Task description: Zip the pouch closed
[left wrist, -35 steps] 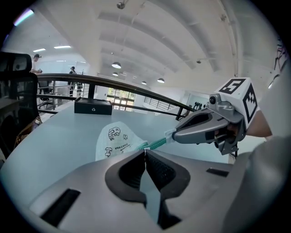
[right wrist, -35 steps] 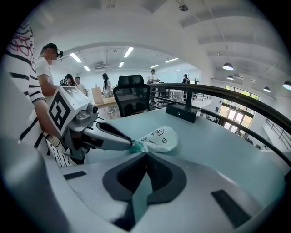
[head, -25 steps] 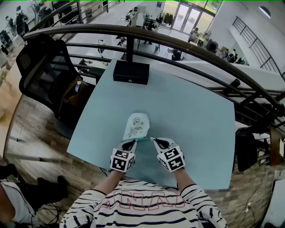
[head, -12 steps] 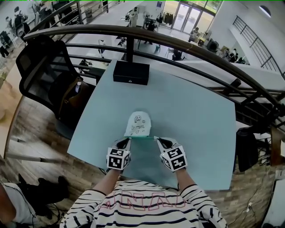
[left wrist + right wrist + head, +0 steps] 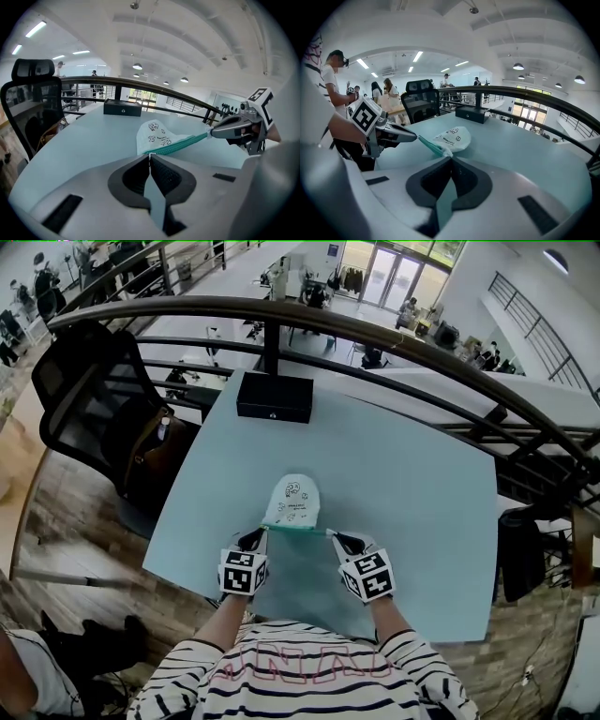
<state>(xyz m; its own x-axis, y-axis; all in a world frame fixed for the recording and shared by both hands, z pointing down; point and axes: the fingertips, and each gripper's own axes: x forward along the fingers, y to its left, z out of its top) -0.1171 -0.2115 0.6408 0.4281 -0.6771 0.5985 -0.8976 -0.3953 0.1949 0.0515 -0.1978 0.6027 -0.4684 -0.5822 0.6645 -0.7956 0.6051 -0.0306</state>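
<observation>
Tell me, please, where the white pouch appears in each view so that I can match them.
Head view: pouch at centre, below the black box.
Left gripper view: pouch at centre, just above the shut jaws, zipper edge running right.
Right gripper view: pouch at centre, just above the shut jaws, zipper edge running left.
Shared landmark: the black box, behind the pouch in every view.

The person wears a white long-sleeved shirt (image 5: pixel 309 681) with black stripes and pink outlined lettering across the chest. The left gripper (image 5: pixel 262 532) and right gripper (image 5: pixel 331 534) are pale grey with black fingers (image 5: pixel 165 174), each bearing a white cube (image 5: pixel 243 574) of black square markers.
</observation>
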